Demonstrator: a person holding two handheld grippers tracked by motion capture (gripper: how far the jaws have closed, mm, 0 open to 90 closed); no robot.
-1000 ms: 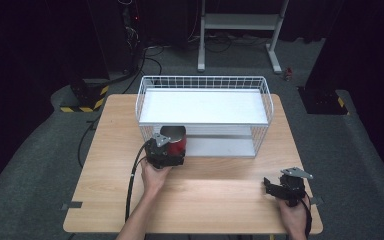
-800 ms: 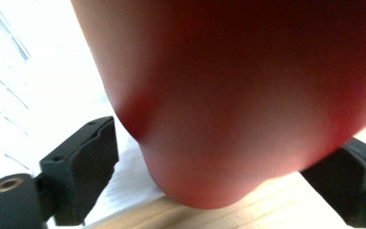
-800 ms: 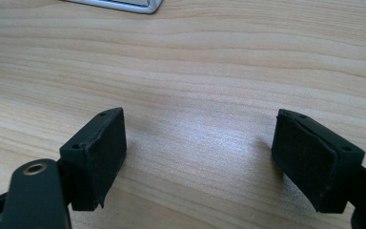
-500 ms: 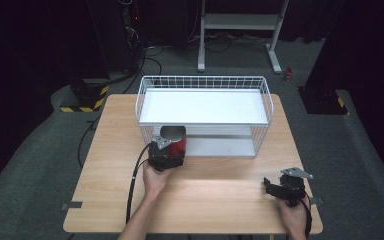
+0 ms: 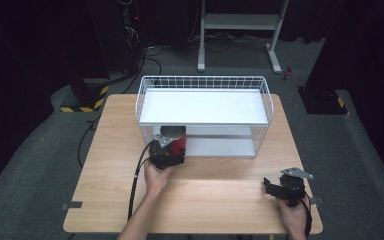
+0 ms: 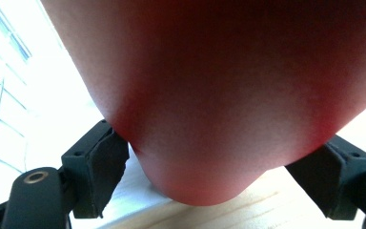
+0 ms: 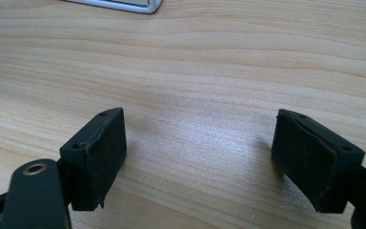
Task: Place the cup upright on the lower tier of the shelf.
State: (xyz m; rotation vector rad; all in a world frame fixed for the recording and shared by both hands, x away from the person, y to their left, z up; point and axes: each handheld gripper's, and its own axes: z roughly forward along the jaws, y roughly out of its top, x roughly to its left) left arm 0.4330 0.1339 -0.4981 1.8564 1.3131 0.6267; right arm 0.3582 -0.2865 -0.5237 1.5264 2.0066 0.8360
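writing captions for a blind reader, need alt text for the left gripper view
A smooth red rounded object sits between the left gripper's two black jaws, which press against its sides. Below it is the pale wooden table, and at the left the white wire basket, brightly washed out.

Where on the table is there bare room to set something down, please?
The wooden table is bare between the two tools, in front of the wire basket. Strips left and right of the basket are free too. It is crowded at the basket's front left, where the left tool holds a red object.
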